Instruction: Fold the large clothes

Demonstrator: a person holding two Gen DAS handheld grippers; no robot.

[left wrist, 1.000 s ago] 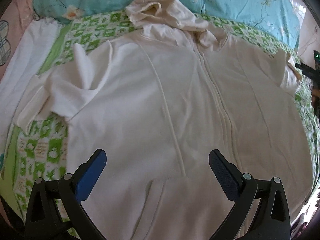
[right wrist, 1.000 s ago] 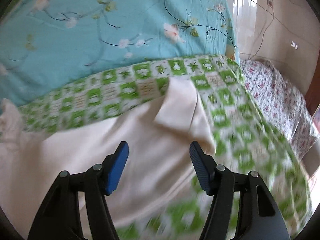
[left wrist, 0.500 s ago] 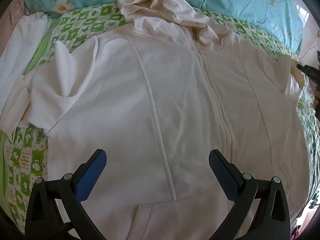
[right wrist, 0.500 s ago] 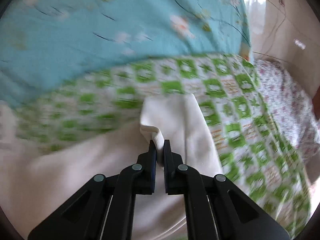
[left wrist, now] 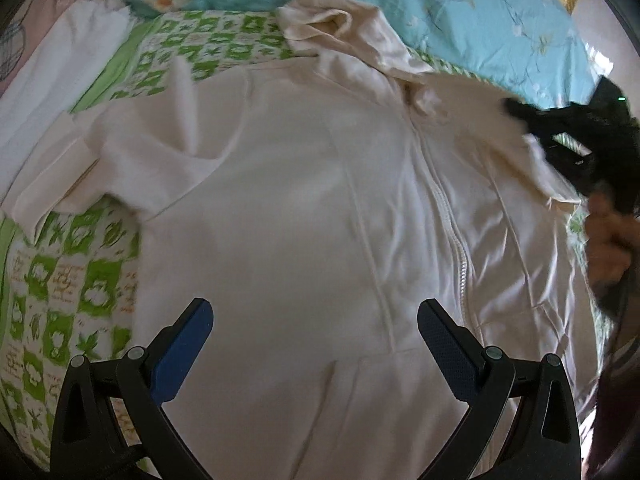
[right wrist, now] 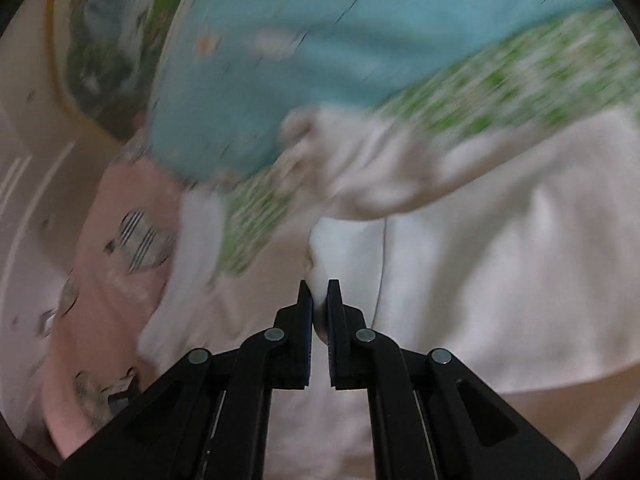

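— Cream cloth: how many garments on the bed (left wrist: 80, 280)?
— One hooded jacket (left wrist: 320, 220), spread flat across the bed's middle, hood toward the blue pillow (left wrist: 460, 12).
— Grippers?
— Two. The left gripper (left wrist: 316, 344) hangs spread wide above the hem; the right gripper (right wrist: 319, 304) is pinching one sleeve (right wrist: 340, 248).

Hoodie (left wrist: 304, 208) lies on the bedsheet (left wrist: 60, 280), pillow (left wrist: 460, 12) behind

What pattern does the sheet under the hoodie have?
Green and white checks with small pictures on the sheet, clearest in the left wrist view.
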